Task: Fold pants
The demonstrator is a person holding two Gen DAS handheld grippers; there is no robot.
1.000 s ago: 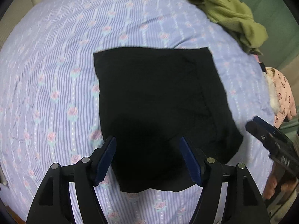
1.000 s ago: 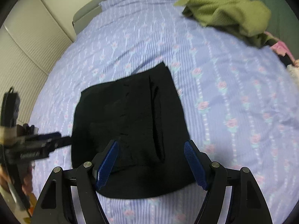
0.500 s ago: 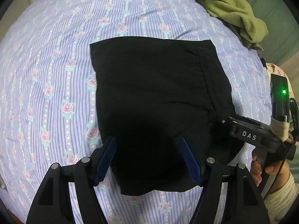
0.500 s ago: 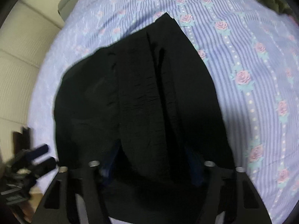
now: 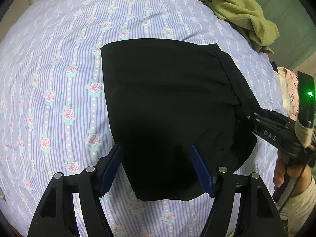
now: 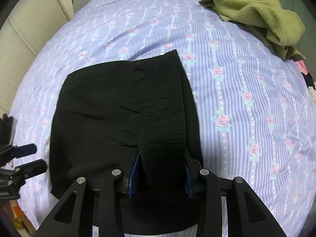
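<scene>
While the black pants [image 5: 169, 106] lie folded into a squarish pad on the flowered bed sheet [image 5: 59, 79], the right hand-held gripper [image 6: 161, 169] is closing its jaws on a raised ridge of cloth at the pants' near right edge, the fabric bunched between the blue pads [image 6: 134, 175]. Over the near edge hovers the left hand-held gripper [image 5: 158, 167], jaws wide, gripping nothing. A green garment [image 6: 256, 9] lies crumpled far off on the bed.
</scene>
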